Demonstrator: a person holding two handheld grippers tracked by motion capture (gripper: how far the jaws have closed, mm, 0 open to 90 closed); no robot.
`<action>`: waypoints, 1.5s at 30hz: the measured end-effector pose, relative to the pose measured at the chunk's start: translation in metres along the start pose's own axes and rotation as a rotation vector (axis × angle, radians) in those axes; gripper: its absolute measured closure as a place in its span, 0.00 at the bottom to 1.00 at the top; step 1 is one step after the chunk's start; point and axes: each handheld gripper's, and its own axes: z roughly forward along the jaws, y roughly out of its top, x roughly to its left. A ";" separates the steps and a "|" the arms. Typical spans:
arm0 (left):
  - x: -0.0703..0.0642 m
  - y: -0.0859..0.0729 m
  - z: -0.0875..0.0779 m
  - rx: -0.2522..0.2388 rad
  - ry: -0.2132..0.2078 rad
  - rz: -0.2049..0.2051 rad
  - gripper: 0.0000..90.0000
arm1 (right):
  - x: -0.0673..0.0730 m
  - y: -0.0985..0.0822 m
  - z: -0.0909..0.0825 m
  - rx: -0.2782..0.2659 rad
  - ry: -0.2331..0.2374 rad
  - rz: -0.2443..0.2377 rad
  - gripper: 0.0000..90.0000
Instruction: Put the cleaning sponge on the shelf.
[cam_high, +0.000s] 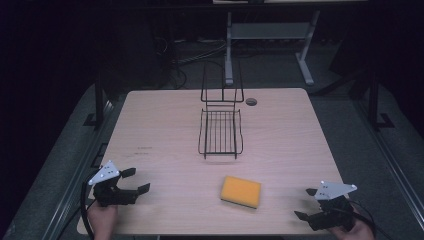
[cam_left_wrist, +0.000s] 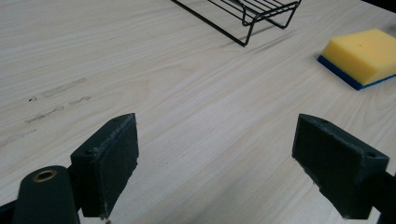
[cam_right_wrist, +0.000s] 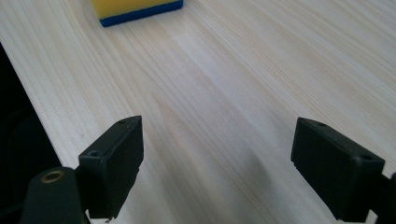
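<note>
A yellow sponge (cam_high: 241, 191) with a blue underside lies flat on the wooden table (cam_high: 165, 120), near the front and a little right of centre. Behind it stands a black wire rack (cam_high: 220, 131) with a tall wire back. My left gripper (cam_high: 135, 180) rests open at the front left corner, well left of the sponge (cam_left_wrist: 360, 56), with the rack's foot (cam_left_wrist: 247, 18) far ahead of it. My right gripper (cam_high: 306, 203) is open at the front right corner, nothing between its jaws, and the sponge (cam_right_wrist: 135, 9) lies ahead at the top edge of the right gripper view.
A round cable hole (cam_high: 251, 101) sits in the table top beside the rack. Faint scuff marks (cam_left_wrist: 51, 100) mark the wood at the left. The table's front edge (cam_right_wrist: 32, 93) runs close beside the right gripper. A desk frame (cam_high: 270, 35) stands on the dark floor beyond.
</note>
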 end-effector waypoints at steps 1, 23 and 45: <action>0.000 0.000 0.000 0.000 0.000 0.000 0.16 | 0.000 0.000 0.000 0.000 0.000 0.000 0.19; 0.003 -0.002 -0.003 0.003 0.004 0.005 0.16 | 0.018 0.023 0.009 0.022 0.073 -0.087 0.18; 0.001 -0.002 -0.003 0.004 0.003 0.007 0.16 | 0.030 0.043 0.014 0.049 0.114 -0.163 0.18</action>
